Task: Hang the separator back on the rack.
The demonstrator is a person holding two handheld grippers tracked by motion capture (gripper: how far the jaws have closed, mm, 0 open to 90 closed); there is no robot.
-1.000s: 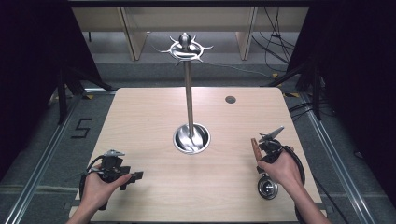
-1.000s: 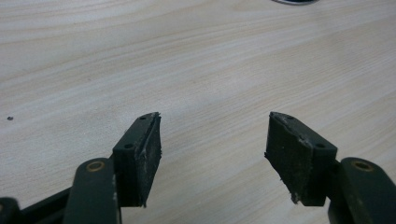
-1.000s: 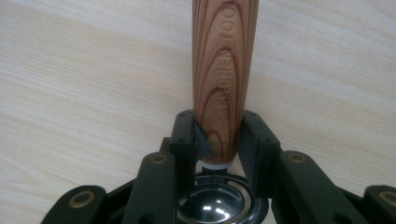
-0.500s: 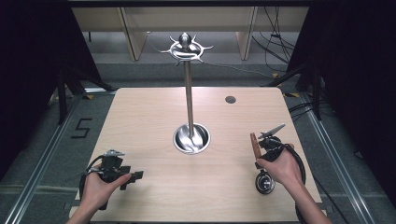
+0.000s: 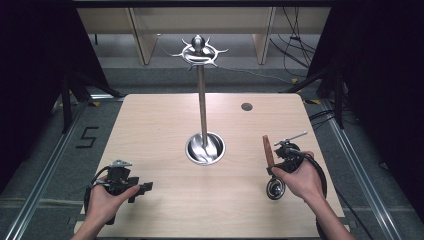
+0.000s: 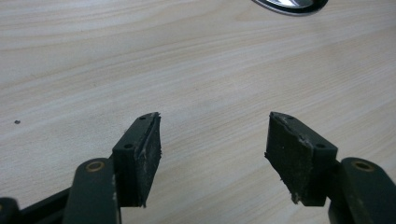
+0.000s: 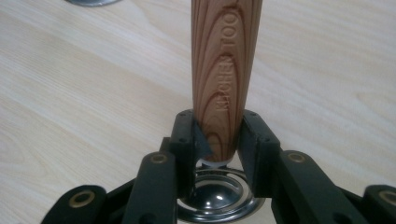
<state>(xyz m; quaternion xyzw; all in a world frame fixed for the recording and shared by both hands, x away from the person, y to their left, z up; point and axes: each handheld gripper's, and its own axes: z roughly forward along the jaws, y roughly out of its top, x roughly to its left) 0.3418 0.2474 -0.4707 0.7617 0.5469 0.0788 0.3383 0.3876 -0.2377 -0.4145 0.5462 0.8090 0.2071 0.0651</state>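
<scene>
We see the right gripper (image 7: 218, 135) clamped on the lower end of a wooden handle (image 7: 225, 70) of a kitchen utensil, whose shiny metal head (image 7: 215, 198) sits just behind the jaws, toward the hand. In the high view the utensil (image 5: 270, 167) lies at the table's (image 5: 150, 130) right side, well apart from the steel stand (image 5: 204, 146). Our left gripper (image 6: 212, 156) rests low over bare wood, jaws spread with nothing between them.

Wooden handle (image 7: 226, 79) cut off by top edge in right gripper view, steel base (image 6: 290, 4) clipped in left gripper view
</scene>
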